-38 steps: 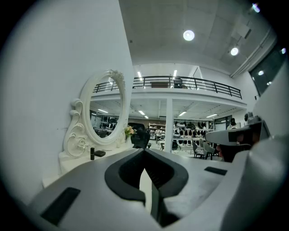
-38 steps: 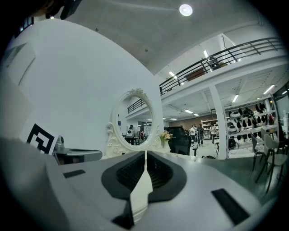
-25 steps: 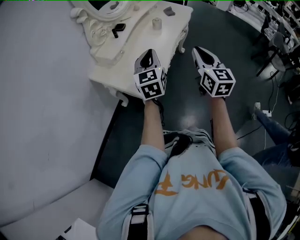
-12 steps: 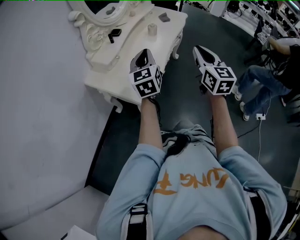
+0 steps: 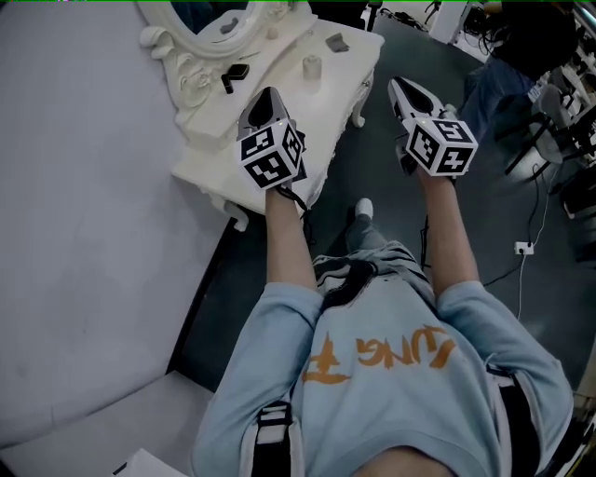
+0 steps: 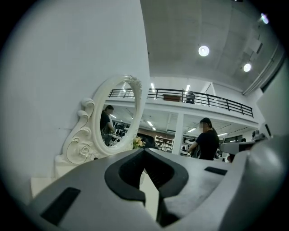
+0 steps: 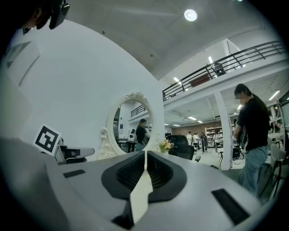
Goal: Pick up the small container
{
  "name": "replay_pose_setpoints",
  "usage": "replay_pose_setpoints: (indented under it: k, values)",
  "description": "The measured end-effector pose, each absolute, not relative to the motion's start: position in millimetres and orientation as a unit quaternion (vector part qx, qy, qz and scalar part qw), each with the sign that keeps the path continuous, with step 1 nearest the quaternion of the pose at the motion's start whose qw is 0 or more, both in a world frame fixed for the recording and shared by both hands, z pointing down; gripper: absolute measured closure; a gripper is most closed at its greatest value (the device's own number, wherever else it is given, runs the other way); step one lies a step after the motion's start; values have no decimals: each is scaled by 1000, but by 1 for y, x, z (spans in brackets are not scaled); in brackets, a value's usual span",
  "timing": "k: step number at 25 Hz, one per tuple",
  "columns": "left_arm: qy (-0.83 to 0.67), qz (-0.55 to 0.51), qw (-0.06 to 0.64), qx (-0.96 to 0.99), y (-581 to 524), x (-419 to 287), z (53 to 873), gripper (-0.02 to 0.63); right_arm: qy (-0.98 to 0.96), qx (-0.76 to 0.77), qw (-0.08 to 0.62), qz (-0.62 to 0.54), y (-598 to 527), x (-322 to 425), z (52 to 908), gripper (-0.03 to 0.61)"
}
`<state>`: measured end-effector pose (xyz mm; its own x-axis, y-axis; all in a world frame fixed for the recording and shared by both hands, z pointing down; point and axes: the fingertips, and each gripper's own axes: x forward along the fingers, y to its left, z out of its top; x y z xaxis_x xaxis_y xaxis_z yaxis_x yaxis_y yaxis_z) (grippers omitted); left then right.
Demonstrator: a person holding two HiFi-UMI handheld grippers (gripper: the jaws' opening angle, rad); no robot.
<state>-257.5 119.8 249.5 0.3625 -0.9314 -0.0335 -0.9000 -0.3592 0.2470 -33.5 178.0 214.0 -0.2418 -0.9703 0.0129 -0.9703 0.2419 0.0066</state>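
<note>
The small container (image 5: 312, 66) stands upright on the far side of the white dressing table (image 5: 216, 142), apart from both grippers. Its contents cannot be made out. The left gripper (image 5: 268, 95) and right gripper (image 5: 399, 86) have their jaws pressed together, empty. The mirror (image 5: 214, 20) is cut off at the far edge of the head view.

Left tool (image 5: 266, 94) held out ahead, pointing level; jaws together, nothing between. Right tool (image 5: 399, 86) alongside, well apart from left, also level; jaws together, empty. Left marker cube (image 5: 270, 155) tilted; right marker cube (image 5: 440, 147) squarer to camera. Left forearm (image 5: 285, 240) and right forearm (image 5: 453, 233) bare, stretched forward, roughly parallel.
</note>
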Motion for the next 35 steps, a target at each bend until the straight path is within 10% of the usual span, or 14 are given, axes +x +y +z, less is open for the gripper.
replay_pose_setpoints:
  k: [35]
  values:
    - [-597,92,163,780,-163,-40,422,604,-830,508,58,221,-193,137,424,543]
